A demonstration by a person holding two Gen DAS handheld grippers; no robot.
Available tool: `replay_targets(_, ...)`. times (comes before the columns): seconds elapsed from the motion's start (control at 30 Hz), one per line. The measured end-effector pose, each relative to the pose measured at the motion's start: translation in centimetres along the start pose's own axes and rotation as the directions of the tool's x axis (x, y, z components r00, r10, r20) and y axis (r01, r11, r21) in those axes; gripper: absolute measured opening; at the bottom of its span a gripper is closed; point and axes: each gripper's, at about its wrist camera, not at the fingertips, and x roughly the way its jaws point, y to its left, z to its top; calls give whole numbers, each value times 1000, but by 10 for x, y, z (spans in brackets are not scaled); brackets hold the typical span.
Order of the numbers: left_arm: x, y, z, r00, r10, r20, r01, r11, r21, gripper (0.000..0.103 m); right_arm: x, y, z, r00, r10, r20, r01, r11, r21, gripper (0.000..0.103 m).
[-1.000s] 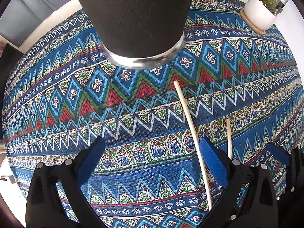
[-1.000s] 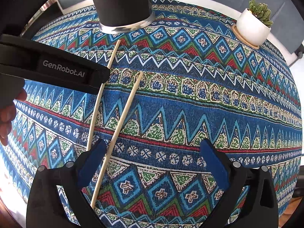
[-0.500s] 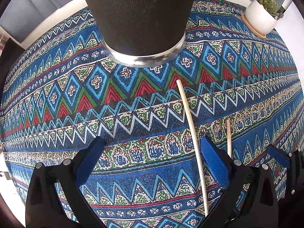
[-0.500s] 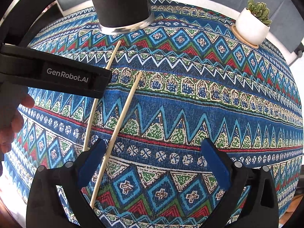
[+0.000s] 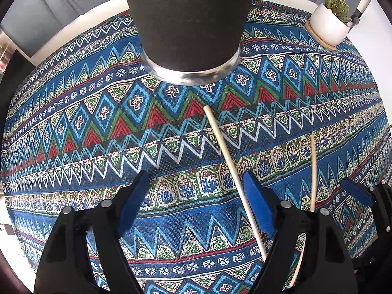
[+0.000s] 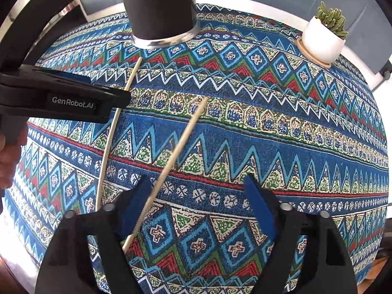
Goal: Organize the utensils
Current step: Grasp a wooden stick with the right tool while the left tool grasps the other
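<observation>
Your left gripper [image 5: 196, 201] points down at the patterned cloth [image 5: 73, 127]. Its jaws have just been closing, yet they stand apart, with bare cloth under most of the gap. The first chopstick [image 5: 230, 164] lies flat on the cloth and runs from near the base of the black cup [image 5: 188, 24] down along the inner face of the right blue pad [image 5: 257, 203]. You cannot tell whether that pad touches it; the left pad is well clear.

Further right in the same view, the second chopstick [image 5: 313, 171] lies on the cloth outside that finger, between your two grippers, and a blue pad of your right gripper shows at the frame's edge.

In the right wrist view, your left gripper [image 6: 73, 95] crosses the left side, above the first chopstick [image 6: 110, 134], with part of your hand [image 6: 9, 156] at the edge. Your right gripper [image 6: 198, 203] has also just been closing; its jaws are apart, and the second chopstick [image 6: 171, 159] lies slantwise, just beside the left pad [image 6: 134, 203], nothing pinched. The cup [image 6: 159, 7] stands upright at the top, and a white plant pot [image 6: 323, 41] sits at the cloth's far right.
</observation>
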Motion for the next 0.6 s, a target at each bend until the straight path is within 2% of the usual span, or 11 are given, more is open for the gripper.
replay_targets(0.03,-2,2,-2,1000,1,5,-1,1000,-1,66,-3,-4,0,1000,1,7,-1,1000,3,37)
replay_targets(0.07,-5,4,-5,1000,1,9,-1,1000,1,58,-5,-7,0,1000,4,12,-5,1000,6,14)
replay_targets(0.1,-7,7,-7,1000,0,12,0,1000,-1,47,-5,-12,0,1000,4,12,-4,1000,11,7)
replay_targets(0.13,-9,11,-9,1000,-3,12,3,1000,-7,41,-6,-17,1,1000,20,12,-20,1000,21,7)
replay_targets(0.2,-12,22,-14,1000,-2,15,2,1000,-3,11,-6,-25,2,999,42,6,-42,998,46,5)
replay_targets(0.3,-18,36,-27,999,1,35,0,1000,-16,5,-6,-31,2,998,67,0,-67,995,69,5)
replay_targets(0.33,-19,40,-32,999,16,42,-15,1000,-17,5,-7,-32,3,997,71,1,-71,995,72,5)
replay_targets(0.5,-26,64,-48,1000,-10,19,12,998,-68,4,-8,-49,2,989,148,3,-147,979,138,5)
replay_targets(0.6,-32,87,-56,999,-31,6,32,991,-131,4,-11,-62,3,992,127,-2,-125,979,158,5)
